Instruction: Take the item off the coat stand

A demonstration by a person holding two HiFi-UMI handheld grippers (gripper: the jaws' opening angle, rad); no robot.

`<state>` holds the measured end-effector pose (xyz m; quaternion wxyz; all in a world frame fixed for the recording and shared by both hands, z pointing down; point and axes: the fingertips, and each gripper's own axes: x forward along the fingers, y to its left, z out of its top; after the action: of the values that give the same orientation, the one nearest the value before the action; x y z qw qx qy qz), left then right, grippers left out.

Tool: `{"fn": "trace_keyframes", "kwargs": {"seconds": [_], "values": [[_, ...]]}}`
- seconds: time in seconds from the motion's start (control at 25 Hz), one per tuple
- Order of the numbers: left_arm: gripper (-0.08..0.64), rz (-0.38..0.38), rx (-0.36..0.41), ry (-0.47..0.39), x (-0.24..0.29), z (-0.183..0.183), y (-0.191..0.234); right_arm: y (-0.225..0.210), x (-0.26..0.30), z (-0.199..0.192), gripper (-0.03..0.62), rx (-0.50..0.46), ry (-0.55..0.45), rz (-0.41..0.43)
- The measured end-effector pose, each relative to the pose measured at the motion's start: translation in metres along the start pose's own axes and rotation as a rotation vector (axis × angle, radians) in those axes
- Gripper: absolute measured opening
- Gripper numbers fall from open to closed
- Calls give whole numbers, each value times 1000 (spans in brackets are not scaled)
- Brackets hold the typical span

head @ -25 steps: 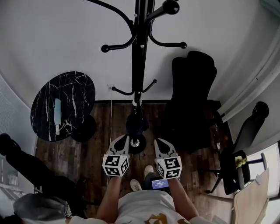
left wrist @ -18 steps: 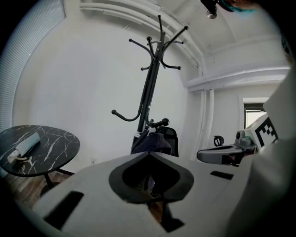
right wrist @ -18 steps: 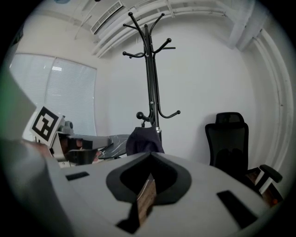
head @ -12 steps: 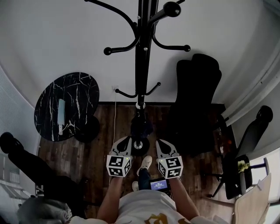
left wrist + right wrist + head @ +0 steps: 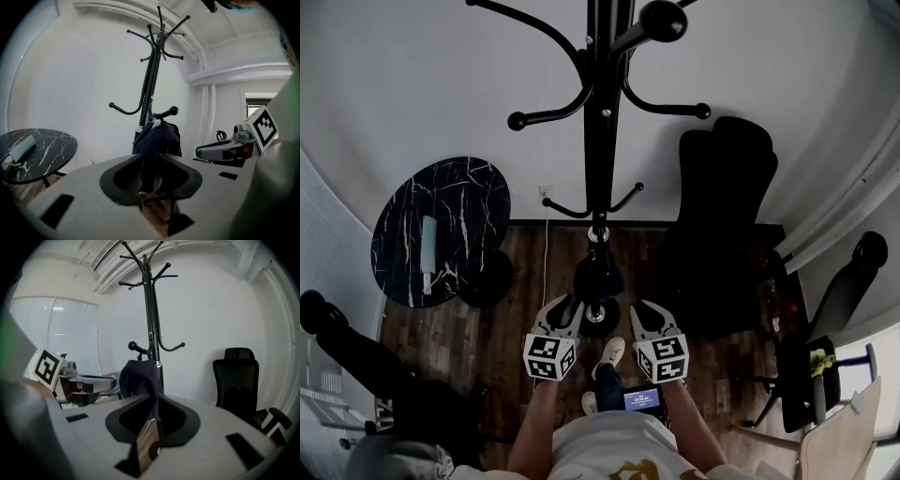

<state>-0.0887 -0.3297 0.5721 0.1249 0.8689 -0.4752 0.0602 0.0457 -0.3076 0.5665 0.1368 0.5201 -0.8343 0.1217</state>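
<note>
On a low hook of the coat stand (image 5: 598,141), close against the pole and above the base, hangs the item (image 5: 597,274), a dark, soft, bag-like bundle. It is untouched. Both hand-held grippers are held level side by side just short of it, low over the wooden floor (image 5: 502,309) and pointing at the stand.

The left hand-held gripper (image 5: 565,306) has its jaws drawn together, with only a thin sliver of floor showing between them, and it grips nothing. In the left gripper view the item (image 5: 157,140) sits dead ahead beyond the closed tips (image 5: 152,187).

The right hand-held gripper (image 5: 639,308) is likewise closed and empty. In the right gripper view the item (image 5: 138,376) hangs just left of the pole (image 5: 150,310), past the jaw tips (image 5: 152,420).

To the left of the stand is a round black marble tabletop (image 5: 445,225) with a pale slim object (image 5: 426,246) lying on it. To the right, a black office chair (image 5: 722,206) stands against the white wall.
</note>
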Motion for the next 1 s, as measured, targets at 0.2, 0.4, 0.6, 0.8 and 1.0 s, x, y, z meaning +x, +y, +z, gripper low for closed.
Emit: {"fn": "trace_keyframes", "kwargs": {"seconds": [0.2,0.4,0.6,0.8,1.0], "values": [[163,-5,4,53,12,-15,1,-4,17,-2,91,-5,16,17],[163,-2,-3,67,24,-16,7,-4,38,2,140,-36,31,38],[163,-5,12,102,35,-24,13,-4,54,2,166,-49,43,48],[163,-4,19,97,48,-22,16,-6,70,1,176,-47,55,59],[144,4,44,88,54,-18,18,-3,82,-6,170,-50,77,72]]}}
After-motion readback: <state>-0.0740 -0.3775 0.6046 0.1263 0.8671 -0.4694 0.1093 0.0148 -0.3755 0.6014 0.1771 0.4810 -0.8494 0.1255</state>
